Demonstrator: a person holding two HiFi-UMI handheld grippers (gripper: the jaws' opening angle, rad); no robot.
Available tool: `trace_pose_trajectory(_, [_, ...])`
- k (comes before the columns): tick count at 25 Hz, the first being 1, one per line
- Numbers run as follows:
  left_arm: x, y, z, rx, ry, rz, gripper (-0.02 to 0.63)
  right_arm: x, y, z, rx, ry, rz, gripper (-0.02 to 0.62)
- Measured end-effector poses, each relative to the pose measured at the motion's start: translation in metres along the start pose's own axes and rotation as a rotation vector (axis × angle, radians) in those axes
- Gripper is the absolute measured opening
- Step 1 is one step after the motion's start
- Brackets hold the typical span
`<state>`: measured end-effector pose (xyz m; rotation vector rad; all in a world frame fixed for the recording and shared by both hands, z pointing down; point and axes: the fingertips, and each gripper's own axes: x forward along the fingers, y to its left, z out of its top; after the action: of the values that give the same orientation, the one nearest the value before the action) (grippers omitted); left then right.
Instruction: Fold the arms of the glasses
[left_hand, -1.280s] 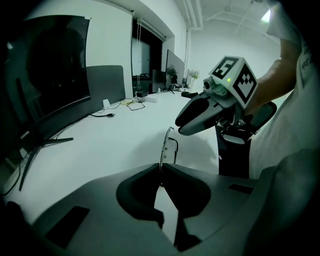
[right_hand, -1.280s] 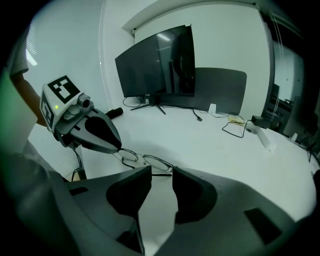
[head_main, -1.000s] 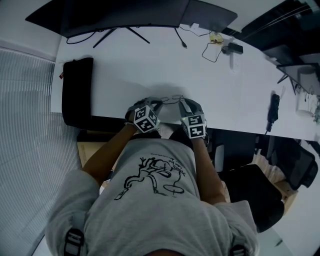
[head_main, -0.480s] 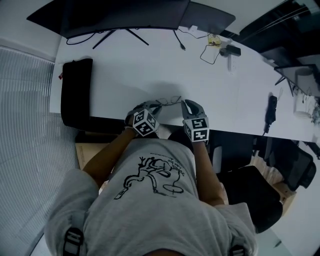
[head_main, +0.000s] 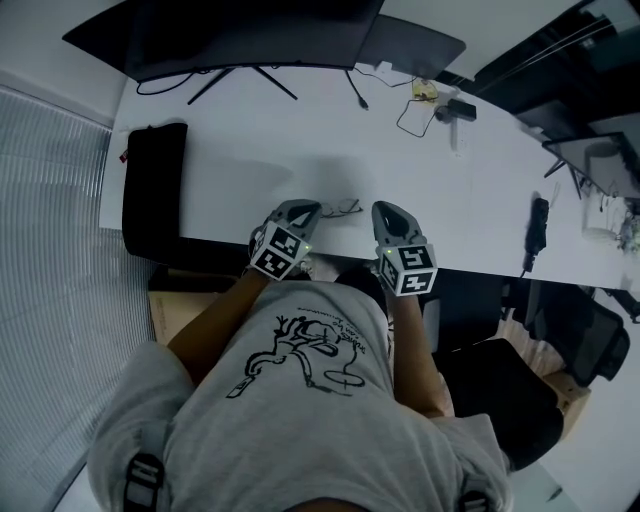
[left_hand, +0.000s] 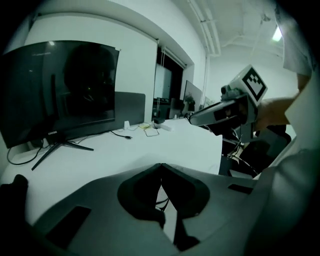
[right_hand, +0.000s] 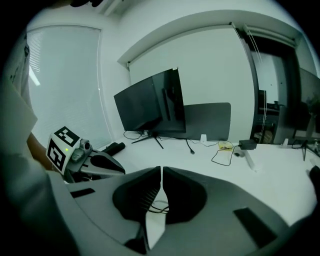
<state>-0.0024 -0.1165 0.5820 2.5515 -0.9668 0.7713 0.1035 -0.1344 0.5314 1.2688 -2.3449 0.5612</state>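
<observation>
Head view, left to right.

- Far left of frame: long black pad (head_main: 152, 190) lying on the left end of the white desk (head_main: 250, 150).
- Top of frame: dark curved monitor (head_main: 250, 30) on a splayed stand. In the left gripper view a small white logo sits on its lower bezel, too small to read.
- Centre left: left tongs (head_main: 306, 209), over the near edge of the desk. Its jaws are closed tip to tip with nothing gripped. Through the slit below the tips only thin wire of the frame on the desk shows.
- Left marker cube (head_main: 280, 252): black-and-white square patterns, no letters.
- Centre: glasses (head_main: 343, 207), thin wire frame, lying on the desk between the two tongs and near the desk's front edge, touched by neither. Whether the arms are folded I cannot tell.
- Centre right: right tongs (head_main: 383, 211). Its jaws have just been closing; the tips now meet and hold nothing. The glasses show on the desk beyond them.
- Right marker cube (head_main: 407, 268): same kind of pattern, with a small green light at one corner.
- Upper right: looped cable (head_main: 420, 105) beside a yellowish tag, print unreadable.
- Bottom: grey shirt (head_main: 300, 400) with a black line drawing and a line of script, not legible.
</observation>
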Motion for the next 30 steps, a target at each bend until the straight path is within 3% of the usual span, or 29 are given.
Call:
trace_pose_trajectory(14, [-0.070,-0.008,0.111,-0.140,-0.254,-0.003,0.020,-0.054,0.025,0.086,-0.105,-0.088,0.034,0.012])
trace_pose_trajectory(30, [-0.149,-0.019,0.192,-0.125,-0.423,0.028,0.021,-0.111,0.063,0.170,-0.185,-0.214,0.088,0.011])
